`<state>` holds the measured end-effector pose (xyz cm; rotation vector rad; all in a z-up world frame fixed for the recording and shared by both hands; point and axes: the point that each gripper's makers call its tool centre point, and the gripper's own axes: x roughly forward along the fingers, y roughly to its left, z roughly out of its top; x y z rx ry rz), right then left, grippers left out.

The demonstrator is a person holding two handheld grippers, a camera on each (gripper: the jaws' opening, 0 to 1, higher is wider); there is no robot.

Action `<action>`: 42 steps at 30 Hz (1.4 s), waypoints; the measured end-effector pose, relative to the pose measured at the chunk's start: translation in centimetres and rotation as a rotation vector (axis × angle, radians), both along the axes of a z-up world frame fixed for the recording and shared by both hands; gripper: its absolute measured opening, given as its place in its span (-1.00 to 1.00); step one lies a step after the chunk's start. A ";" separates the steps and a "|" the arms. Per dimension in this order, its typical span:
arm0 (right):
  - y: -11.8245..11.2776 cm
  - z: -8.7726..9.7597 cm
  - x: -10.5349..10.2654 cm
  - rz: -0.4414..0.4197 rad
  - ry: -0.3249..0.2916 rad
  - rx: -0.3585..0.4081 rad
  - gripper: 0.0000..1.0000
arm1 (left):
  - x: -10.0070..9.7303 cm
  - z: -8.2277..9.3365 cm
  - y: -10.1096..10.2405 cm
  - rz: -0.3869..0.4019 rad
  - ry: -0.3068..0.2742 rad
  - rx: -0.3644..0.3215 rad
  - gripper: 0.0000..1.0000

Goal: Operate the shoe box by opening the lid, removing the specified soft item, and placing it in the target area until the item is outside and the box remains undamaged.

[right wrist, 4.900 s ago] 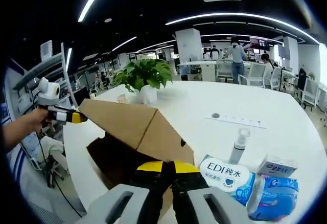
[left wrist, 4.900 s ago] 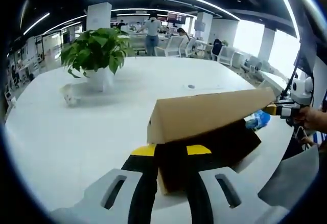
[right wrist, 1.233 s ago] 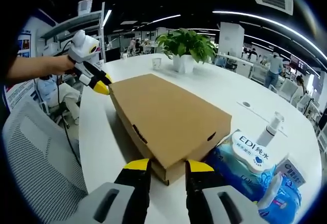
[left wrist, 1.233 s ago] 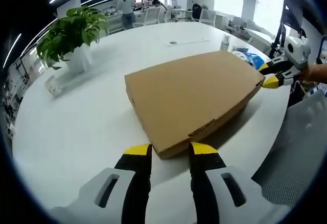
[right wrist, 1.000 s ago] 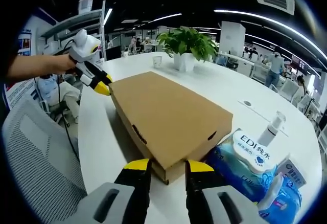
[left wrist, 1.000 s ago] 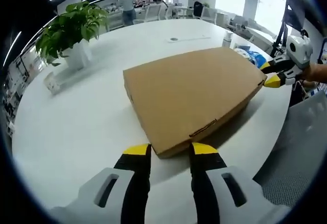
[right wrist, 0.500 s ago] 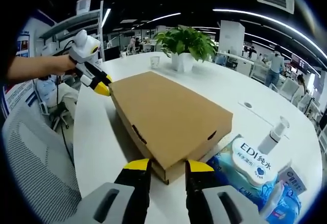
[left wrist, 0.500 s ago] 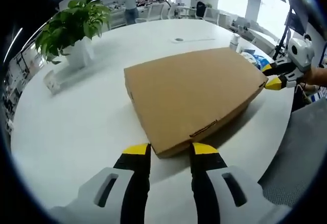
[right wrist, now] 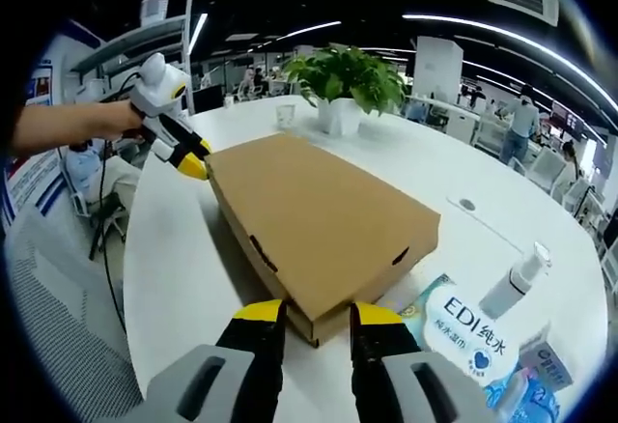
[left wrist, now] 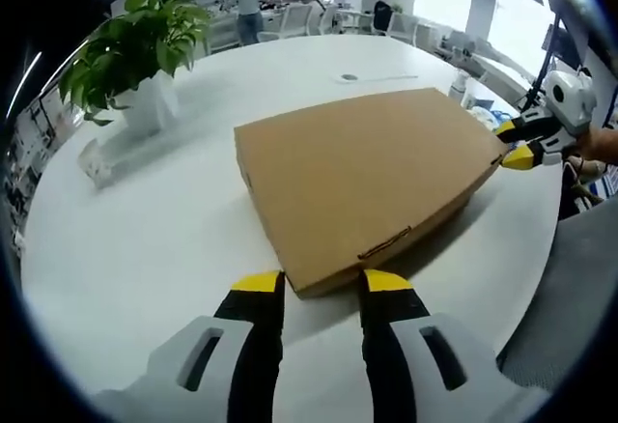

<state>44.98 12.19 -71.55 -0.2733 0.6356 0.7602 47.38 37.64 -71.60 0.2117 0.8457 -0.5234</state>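
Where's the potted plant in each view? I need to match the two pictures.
Left gripper view: potted plant upper left, beyond the closed box.
Right gripper view: potted plant top centre, beyond the box.
Shared landmark: the box on the white table.

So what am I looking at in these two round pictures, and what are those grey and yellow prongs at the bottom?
No robot here: a person holds a pair of tongs in each hand, each with a fisheye camera. One picture looks along the left tongs, the other along the right tongs. Both pairs are open, each at an opposite corner of a closed cardboard box on a white table; neither holds anything. Also there: a potted plant, a wet-wipes pack and a pump bottle.
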 end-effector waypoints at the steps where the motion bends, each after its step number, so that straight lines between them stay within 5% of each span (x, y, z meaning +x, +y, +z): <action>1: 0.0 0.0 0.2 0.000 -0.001 -0.003 -0.55 | 0.2 0.0 0.0 -0.001 0.001 0.001 -0.42; 12: -0.7 0.0 1.9 -0.012 0.005 -0.013 -0.54 | 1.6 0.0 -0.6 0.000 0.005 -0.003 -0.42; 25: -1.3 0.8 1.5 -0.014 -0.013 0.008 -0.56 | 0.7 0.8 -0.7 0.004 -0.021 -0.027 -0.36; 42: -8.6 2.1 -0.8 -0.063 -0.056 -0.048 -0.55 | -2.5 3.6 -1.4 -0.010 -0.090 -0.058 -0.26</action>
